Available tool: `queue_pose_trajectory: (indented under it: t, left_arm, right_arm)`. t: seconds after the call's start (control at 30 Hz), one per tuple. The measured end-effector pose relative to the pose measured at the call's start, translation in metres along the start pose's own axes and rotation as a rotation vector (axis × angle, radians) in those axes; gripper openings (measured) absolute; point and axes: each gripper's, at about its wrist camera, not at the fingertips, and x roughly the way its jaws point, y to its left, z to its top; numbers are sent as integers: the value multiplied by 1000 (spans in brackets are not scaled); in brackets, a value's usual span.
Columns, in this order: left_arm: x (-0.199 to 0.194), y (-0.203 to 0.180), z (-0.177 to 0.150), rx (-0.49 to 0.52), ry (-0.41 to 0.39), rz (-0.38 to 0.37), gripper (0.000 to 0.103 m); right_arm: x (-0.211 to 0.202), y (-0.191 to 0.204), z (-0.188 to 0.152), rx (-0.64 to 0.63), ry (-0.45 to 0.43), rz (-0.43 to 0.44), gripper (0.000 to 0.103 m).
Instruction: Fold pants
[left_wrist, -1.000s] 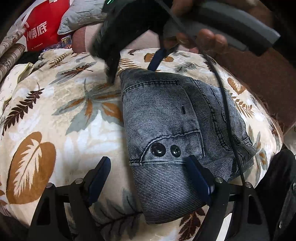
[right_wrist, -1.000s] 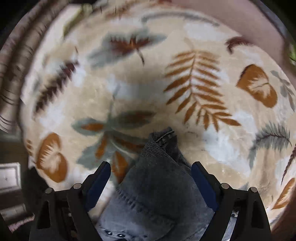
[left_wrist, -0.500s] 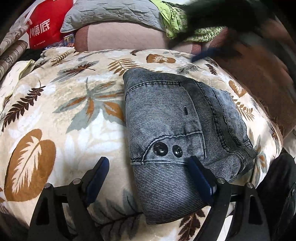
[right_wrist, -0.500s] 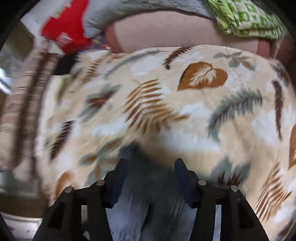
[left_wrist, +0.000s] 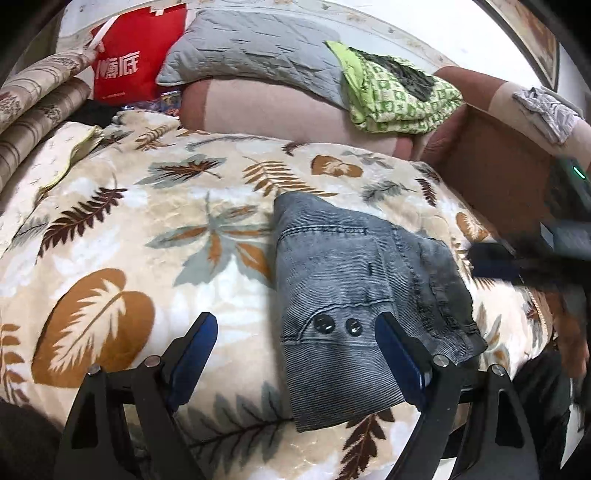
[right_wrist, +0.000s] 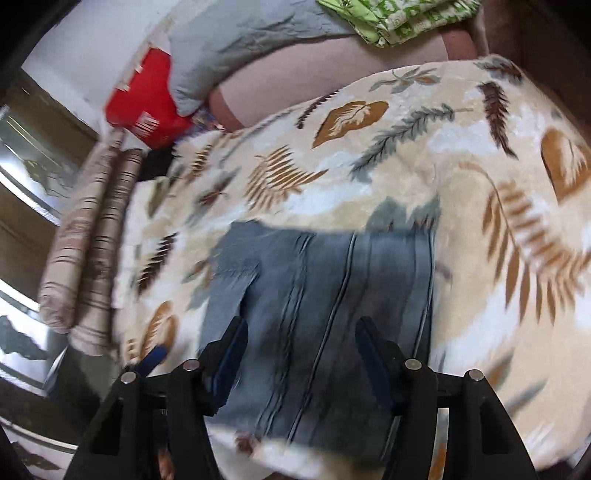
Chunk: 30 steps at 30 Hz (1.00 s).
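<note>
The grey-blue corduroy pants (left_wrist: 354, 291) lie folded into a compact block on the leaf-print blanket (left_wrist: 147, 236), two dark buttons facing up. My left gripper (left_wrist: 295, 347) is open and empty, hovering over the near edge of the pants, its right finger above the fabric. My right gripper (right_wrist: 299, 354) is open and empty, above the pants (right_wrist: 325, 295) in its own blurred view. It also shows as a dark blur at the right edge of the left wrist view (left_wrist: 517, 258).
A grey pillow (left_wrist: 251, 48), a red bag (left_wrist: 136, 59) and a green patterned cloth (left_wrist: 399, 92) lie along the sofa back. Striped rolled cushions (left_wrist: 33, 107) sit at far left. A brown sofa arm (left_wrist: 498, 166) is on the right.
My right gripper has swung from the far end of the pants round to their right side and drawn back. My left gripper has lifted back a little. The pants stayed put.
</note>
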Motion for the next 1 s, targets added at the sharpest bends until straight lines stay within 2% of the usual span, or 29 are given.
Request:
queue_pose_trajectory:
  t: [0.07, 0.1, 0.13, 0.17, 0.2, 0.27, 0.3, 0.37, 0.4, 0.43, 0.47, 0.5, 0.53, 0.6, 0.77, 0.9, 1.0]
  left_arm:
    - [22, -4, -6, 45, 101, 55, 88]
    - [35, -6, -12, 68, 147, 78, 90]
    - [32, -5, -12, 51, 120, 67, 91]
    - [30, -5, -8, 43, 132, 72, 90]
    - [25, -6, -4, 46, 130, 79, 90]
    - [16, -8, 1, 55, 86, 91, 90]
    - [11, -9, 4, 58, 66, 100, 90]
    - [12, -9, 7, 58, 75, 109, 90]
    - [16, -8, 6, 58, 92, 121, 90]
    - [23, -8, 4, 58, 120, 138, 90]
    - [28, -7, 3, 59, 141, 140, 90]
    - [32, -6, 0, 51, 161, 133, 90]
    - [31, -4, -1, 32, 155, 130, 90]
    - [30, -5, -1, 34, 157, 129, 90]
    - [30, -8, -2, 53, 157, 140, 90]
    - [30, -8, -3, 46, 158, 136, 90]
    - [30, -8, -3, 47, 158, 137, 90]
  right_arm:
    - [5, -1, -28, -24, -7, 2, 72]
    - [16, -2, -39, -51, 10, -44, 78]
    - [38, -6, -54, -114, 73, -148, 79]
    - [44, -7, -60, -150, 84, -212, 79]
    - [45, -3, -66, -204, 53, -245, 79]
    - [33, 10, -67, -233, 21, -269, 79]
    - [29, 13, -66, -233, 7, -271, 79]
    - [11, 21, -67, -245, -62, -258, 81]
    - [6, 23, -70, -259, -94, -255, 83]
    - [8, 21, -73, -265, -90, -270, 91]
    - [17, 17, -77, -272, -55, -302, 92]
    - [42, 5, -80, -280, 41, -329, 92]
    - [49, -2, -82, -255, 74, -293, 94]
    - [41, -4, -80, -201, 50, -262, 94]
    - [25, 7, -77, -229, 7, -281, 94]
    - [1, 16, -67, -206, -77, -258, 94]
    - [-5, 22, -66, -237, -131, -259, 95]
